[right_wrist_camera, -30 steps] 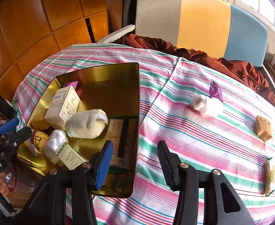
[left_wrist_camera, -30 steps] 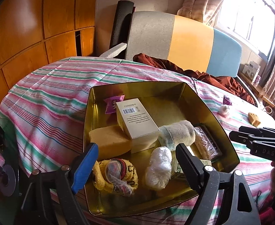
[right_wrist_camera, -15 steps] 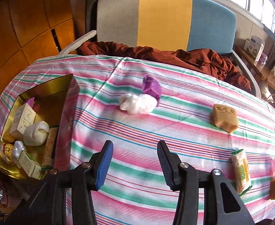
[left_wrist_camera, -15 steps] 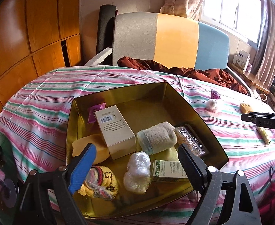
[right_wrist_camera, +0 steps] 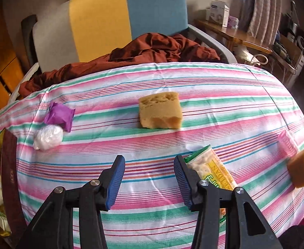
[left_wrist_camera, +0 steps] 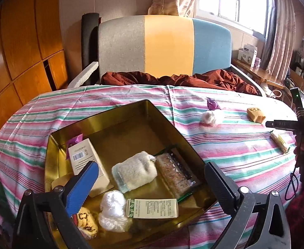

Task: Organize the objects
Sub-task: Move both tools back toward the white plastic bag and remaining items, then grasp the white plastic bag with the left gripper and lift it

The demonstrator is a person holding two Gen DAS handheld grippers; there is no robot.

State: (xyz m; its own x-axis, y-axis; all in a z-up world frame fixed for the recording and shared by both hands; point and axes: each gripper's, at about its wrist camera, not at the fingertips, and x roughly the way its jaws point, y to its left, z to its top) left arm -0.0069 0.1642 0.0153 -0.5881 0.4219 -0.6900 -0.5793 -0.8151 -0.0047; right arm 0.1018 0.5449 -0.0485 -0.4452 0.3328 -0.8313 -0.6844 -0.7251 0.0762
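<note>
My left gripper point(left_wrist_camera: 149, 168) hovers over the gold tin point(left_wrist_camera: 118, 112), its jaws opening with nothing pressed between them. In the tin lie a white box point(left_wrist_camera: 83, 159), a rolled sock point(left_wrist_camera: 135, 172), a snack bar point(left_wrist_camera: 176, 172), a white plastic ball point(left_wrist_camera: 112, 209) and a green-print box point(left_wrist_camera: 154, 208). My right gripper point(right_wrist_camera: 149, 161) is open above the striped cloth. A tan sponge point(right_wrist_camera: 160, 113) lies just beyond it. A cracker pack point(right_wrist_camera: 212, 166) sits right beside its right finger.
A purple packet point(right_wrist_camera: 59, 116) and a white plastic ball point(right_wrist_camera: 47, 137) lie left on the cloth. A second sponge point(right_wrist_camera: 300, 170) and a pink packet point(right_wrist_camera: 287, 143) sit near the right edge. A rust-red cloth point(right_wrist_camera: 152, 47) and a chair back stand behind.
My right gripper swung right, from beside the tin to above the sponge and cracker pack. The left gripper's jaws spread wider and its view shifted right over the tin.
</note>
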